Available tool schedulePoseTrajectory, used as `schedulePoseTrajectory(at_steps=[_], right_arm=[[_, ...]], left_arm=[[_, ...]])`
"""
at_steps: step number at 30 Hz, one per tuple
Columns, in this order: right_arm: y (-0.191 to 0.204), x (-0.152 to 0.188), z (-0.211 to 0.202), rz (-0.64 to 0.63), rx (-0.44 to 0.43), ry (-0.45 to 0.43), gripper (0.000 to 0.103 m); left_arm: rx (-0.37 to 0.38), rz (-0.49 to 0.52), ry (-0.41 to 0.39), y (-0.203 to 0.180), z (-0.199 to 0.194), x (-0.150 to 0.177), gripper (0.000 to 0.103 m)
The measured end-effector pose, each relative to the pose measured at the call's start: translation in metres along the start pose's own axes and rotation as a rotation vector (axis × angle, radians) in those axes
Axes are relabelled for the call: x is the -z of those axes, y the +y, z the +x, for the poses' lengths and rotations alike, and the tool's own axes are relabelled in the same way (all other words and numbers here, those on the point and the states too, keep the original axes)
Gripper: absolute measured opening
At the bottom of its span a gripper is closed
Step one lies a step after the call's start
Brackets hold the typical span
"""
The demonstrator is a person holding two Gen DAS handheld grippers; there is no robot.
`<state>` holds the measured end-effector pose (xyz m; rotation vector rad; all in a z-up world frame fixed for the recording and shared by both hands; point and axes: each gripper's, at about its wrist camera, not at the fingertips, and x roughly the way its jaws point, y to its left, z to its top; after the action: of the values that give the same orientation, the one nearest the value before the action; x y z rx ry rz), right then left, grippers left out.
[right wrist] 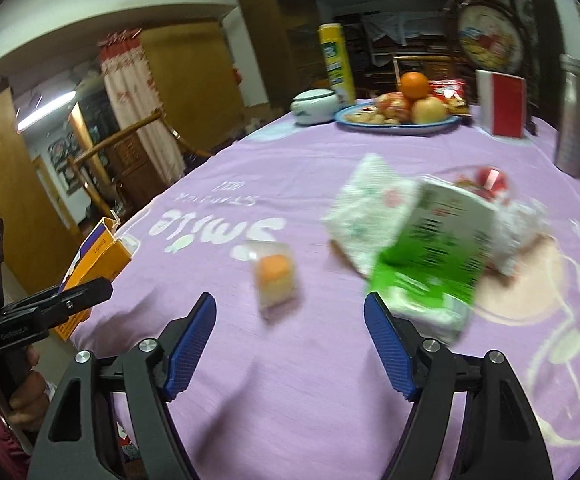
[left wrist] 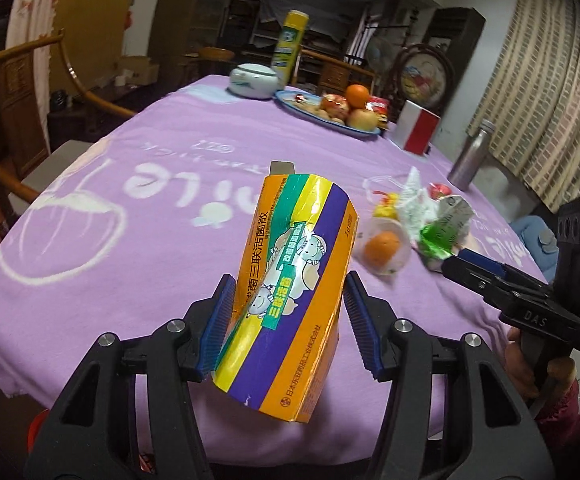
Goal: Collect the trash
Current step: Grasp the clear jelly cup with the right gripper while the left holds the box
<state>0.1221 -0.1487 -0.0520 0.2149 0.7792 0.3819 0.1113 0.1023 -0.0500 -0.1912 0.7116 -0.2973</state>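
My left gripper (left wrist: 287, 320) is shut on an empty orange, yellow and purple medicine box (left wrist: 290, 288), held above the near edge of the purple-clothed table (left wrist: 137, 216). The box and the left gripper also show at the left of the right wrist view (right wrist: 97, 256). My right gripper (right wrist: 290, 340) is open and empty above the cloth, and it shows at the right of the left wrist view (left wrist: 450, 264). Just ahead of it lie a clear jelly cup with an orange piece (right wrist: 275, 276), a green and white carton (right wrist: 434, 256), crumpled white paper (right wrist: 366, 204) and a red wrapper (right wrist: 490, 180).
At the far end stand a blue fruit plate (right wrist: 398, 124), a white lidded jar (right wrist: 314, 106), a yellow can (right wrist: 336, 64), a red and white box (right wrist: 500, 102) and a metal bottle (right wrist: 570, 116). Wooden chairs (left wrist: 17, 80) stand on the left.
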Motion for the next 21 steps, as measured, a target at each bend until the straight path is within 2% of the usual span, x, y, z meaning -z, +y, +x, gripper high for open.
schedulePoseTrajectory(at_steps=[5, 11, 12, 13, 14, 16, 21], right_arm=[[0.022, -0.013, 0.024, -0.022, -0.002, 0.056, 0.075], [0.027, -0.02, 0.048, -0.011, 0.026, 0.122, 0.074], [0.027, -0.02, 0.051, -0.011, 0.033, 0.134, 0.072], [0.028, -0.02, 0.052, -0.01, 0.034, 0.138, 0.065], [0.027, -0.02, 0.056, -0.01, 0.047, 0.147, 0.052], [0.023, -0.02, 0.063, -0.002, 0.06, 0.171, 0.032], [0.014, -0.021, 0.05, 0.061, 0.004, 0.134, 0.032]], left_arm=[[-0.015, -0.028, -0.006, 0.021, -0.006, 0.005, 0.055], [-0.016, -0.06, -0.013, 0.039, -0.007, 0.005, 0.055], [-0.016, -0.063, -0.013, 0.041, -0.007, 0.005, 0.055], [-0.015, -0.066, -0.012, 0.042, -0.007, 0.004, 0.055], [-0.016, -0.068, -0.012, 0.043, -0.007, 0.004, 0.055], [-0.018, -0.067, -0.014, 0.044, -0.009, 0.005, 0.055], [-0.036, -0.057, -0.019, 0.043, -0.017, 0.005, 0.055]])
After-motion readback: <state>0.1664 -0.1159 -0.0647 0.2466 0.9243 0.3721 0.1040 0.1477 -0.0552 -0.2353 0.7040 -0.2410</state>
